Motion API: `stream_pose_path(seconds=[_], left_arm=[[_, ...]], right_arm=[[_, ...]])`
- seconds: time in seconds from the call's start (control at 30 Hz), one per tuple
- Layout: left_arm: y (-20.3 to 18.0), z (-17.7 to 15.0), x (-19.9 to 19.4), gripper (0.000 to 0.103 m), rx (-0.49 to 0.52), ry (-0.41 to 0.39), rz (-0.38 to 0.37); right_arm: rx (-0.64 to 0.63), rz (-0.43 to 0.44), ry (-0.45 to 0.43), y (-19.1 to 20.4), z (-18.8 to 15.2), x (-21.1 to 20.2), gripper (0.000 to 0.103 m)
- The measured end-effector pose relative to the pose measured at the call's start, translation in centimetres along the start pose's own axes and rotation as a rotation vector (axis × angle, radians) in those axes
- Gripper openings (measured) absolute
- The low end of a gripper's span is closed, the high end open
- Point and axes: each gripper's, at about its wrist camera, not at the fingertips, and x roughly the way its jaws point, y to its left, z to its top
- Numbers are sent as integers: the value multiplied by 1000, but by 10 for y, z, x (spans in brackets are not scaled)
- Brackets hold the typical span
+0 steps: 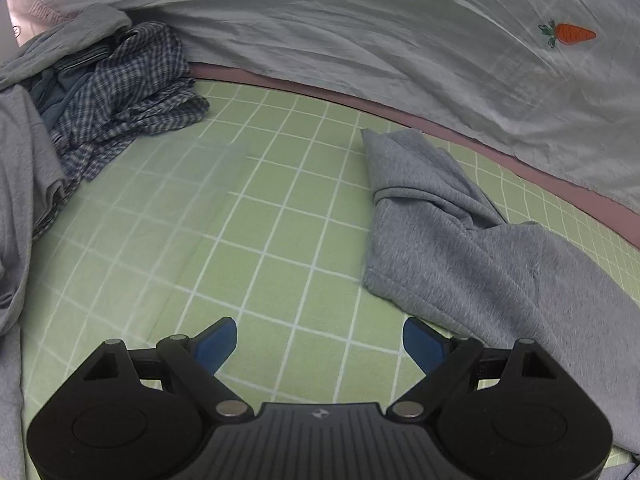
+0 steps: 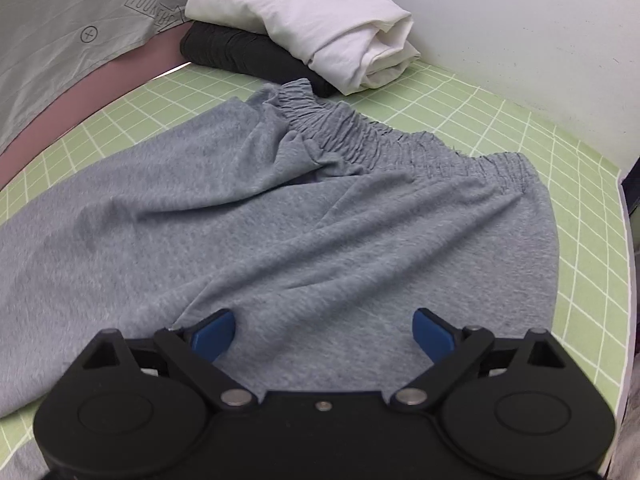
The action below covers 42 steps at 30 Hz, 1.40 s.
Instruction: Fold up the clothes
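Grey sweatpants (image 2: 248,220) lie spread on the green grid mat (image 2: 520,128), elastic waistband (image 2: 384,140) at the far right. My right gripper (image 2: 324,338) is open and empty, low over the pants' hip area. In the left wrist view a twisted leg of the pants (image 1: 448,216) lies on the mat (image 1: 248,216) to the right. My left gripper (image 1: 320,344) is open and empty over bare mat, its right finger close to the leg's edge.
A crumpled pile with a blue checked shirt (image 1: 128,92) and grey garments (image 1: 20,184) sits at the left. A folded white garment (image 2: 312,20) lies on a folded black one (image 2: 244,54) at the back. A pale sheet (image 1: 400,40) with a carrot print lies behind.
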Motion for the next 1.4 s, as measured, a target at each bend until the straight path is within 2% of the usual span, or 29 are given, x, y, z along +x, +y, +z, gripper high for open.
stream_pose_path(seconds=[0.13, 0.23, 0.37, 0.47, 0.5, 0.53, 0.57, 0.87, 1.0, 1.07, 1.2, 1.33, 1.4], left_arm=[[-19, 16, 20, 88, 22, -6, -24], [-30, 25, 36, 79, 52, -6, -15], [-42, 35, 51, 68, 89, -7, 22], [-45, 37, 57, 40, 83, 6, 15], [-46, 37, 56, 23, 83, -5, 17], [-47, 37, 55, 12, 82, -16, 19], [-48, 37, 53, 5, 81, -27, 21], [-49, 35, -5, 3, 154, -175, 69], [-36, 24, -46, 3, 132, -212, 73], [-25, 10, -62, 3, 100, -189, 77], [-4, -37, -67, 4, 48, -62, 92], [15, -87, -61, 8, 40, 60, 130], [28, -99, -66, 17, -7, 72, 133]], right_arm=[[-27, -29, -14, 9, 4, 2, 98], [-94, -62, -35, 18, 3, -1, 99], [-59, -59, -25, 13, 4, 2, 103], [-47, -49, -31, 10, 2, 2, 103], [-48, -48, -35, 10, 1, 2, 103], [-49, -48, -38, 11, 0, 2, 103], [-44, -47, -38, 10, 0, 2, 103], [-14, -44, -29, 8, -2, 2, 103], [17, -20, -15, 1, -2, 4, 103], [24, -5, -12, -1, -2, 4, 103], [25, 9, -20, -4, -4, 5, 103], [41, 27, -20, -8, -4, 7, 103], [35, 30, -24, -9, -5, 7, 103]])
